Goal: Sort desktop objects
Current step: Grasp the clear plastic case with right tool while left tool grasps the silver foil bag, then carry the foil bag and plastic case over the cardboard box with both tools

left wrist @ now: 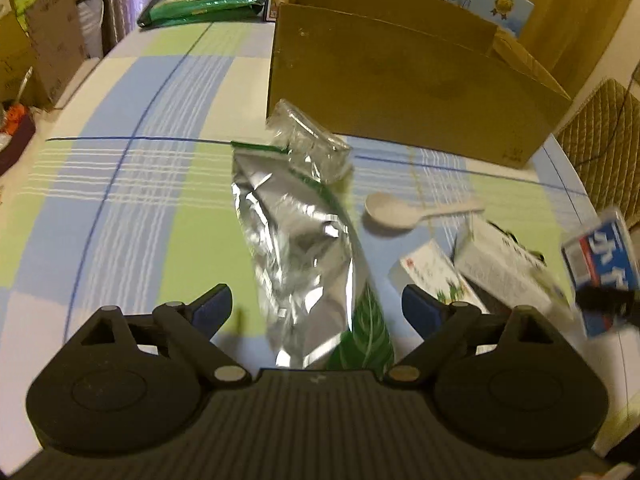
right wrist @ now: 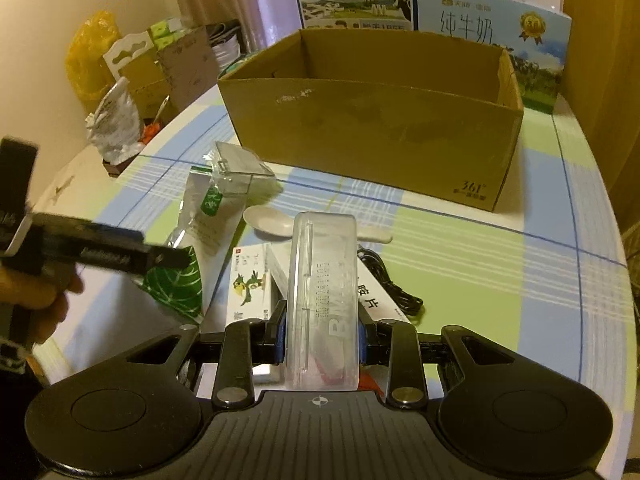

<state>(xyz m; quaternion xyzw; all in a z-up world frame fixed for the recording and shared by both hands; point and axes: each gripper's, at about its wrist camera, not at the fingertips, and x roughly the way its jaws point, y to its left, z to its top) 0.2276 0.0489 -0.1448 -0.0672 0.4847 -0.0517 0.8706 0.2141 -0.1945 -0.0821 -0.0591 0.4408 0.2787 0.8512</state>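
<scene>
Right gripper (right wrist: 322, 340) clamped on clear plastic case (right wrist: 324, 280), long axis pointing to 12 o'clock, toward open cardboard box (right wrist: 372, 136). Left gripper (left wrist: 316, 308) spread apart, straddling foil pouch (left wrist: 296, 248) lengthwise, box at 1 o'clock.

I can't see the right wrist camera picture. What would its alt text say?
The right gripper is shut on a clear plastic case above a checked tablecloth, facing an open cardboard box. Below lie a white spoon, small cartons and a foil pouch.
</scene>
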